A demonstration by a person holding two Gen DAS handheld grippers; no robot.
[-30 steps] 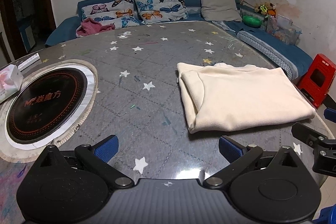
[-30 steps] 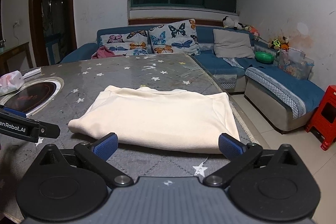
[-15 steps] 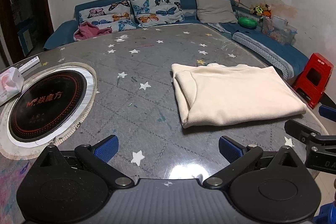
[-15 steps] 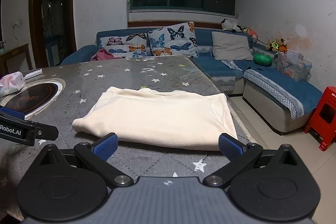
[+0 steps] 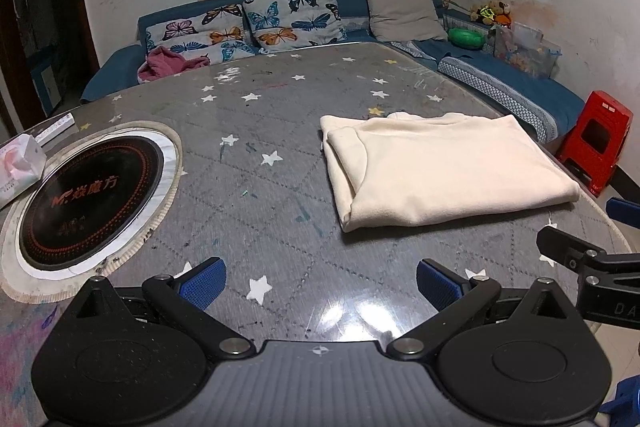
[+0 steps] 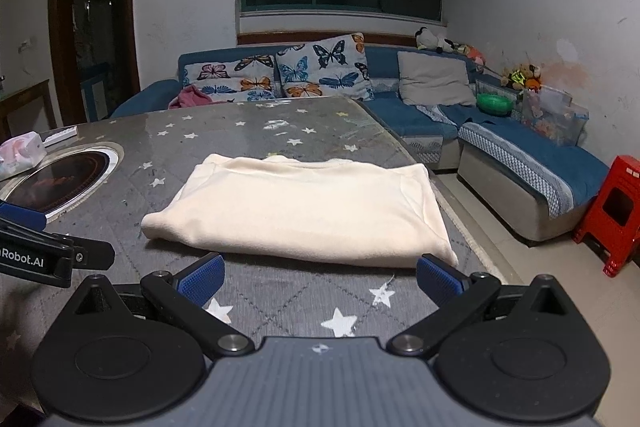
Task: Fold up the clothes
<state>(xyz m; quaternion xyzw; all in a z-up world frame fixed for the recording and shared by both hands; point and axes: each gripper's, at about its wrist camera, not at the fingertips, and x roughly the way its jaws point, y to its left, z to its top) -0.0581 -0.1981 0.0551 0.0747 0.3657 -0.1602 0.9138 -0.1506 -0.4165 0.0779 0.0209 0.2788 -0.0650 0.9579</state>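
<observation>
**Both tools spread wide and empty, folded cream garment ahead of the right one**

The right tool (image 6: 320, 279) is seen with its blue ribbed pads (image 6: 200, 277) spread wide, nothing held between them, poised just short of the near folded edge of the cream garment (image 6: 304, 207). The left tool (image 5: 320, 285) is likewise wide and empty, over bare counter (image 5: 260, 211), with the garment lying ahead and to its right, apart from it. The right tool is therefore judged the nearer of the two; the left would have to be carried rightward to reach the cloth's left end.

The garment is laid as a flat, roughly rectangular stack, its long axis running left to right across the right tool's line of sight, so that a long edge is presented to that tool and a short, layered end to the left tool. The fabric appears soft, matte and fleece-like, with rounded fold lines and several layers visible at the left end. Whether a further fold is intended cannot be told; the fold looks largely complete.

The counter is covered by a grey quilted cloth printed with white stars, under a glossy clear sheet that throws back the lamp's glare. A round black induction cooker (image 5: 88, 195) is set into it well to the left, with a tissue pack (image 5: 20, 167) beside it. A blue sofa (image 6: 420, 115) with butterfly cushions and a red plastic stool (image 6: 612, 215) stand beyond.
</observation>
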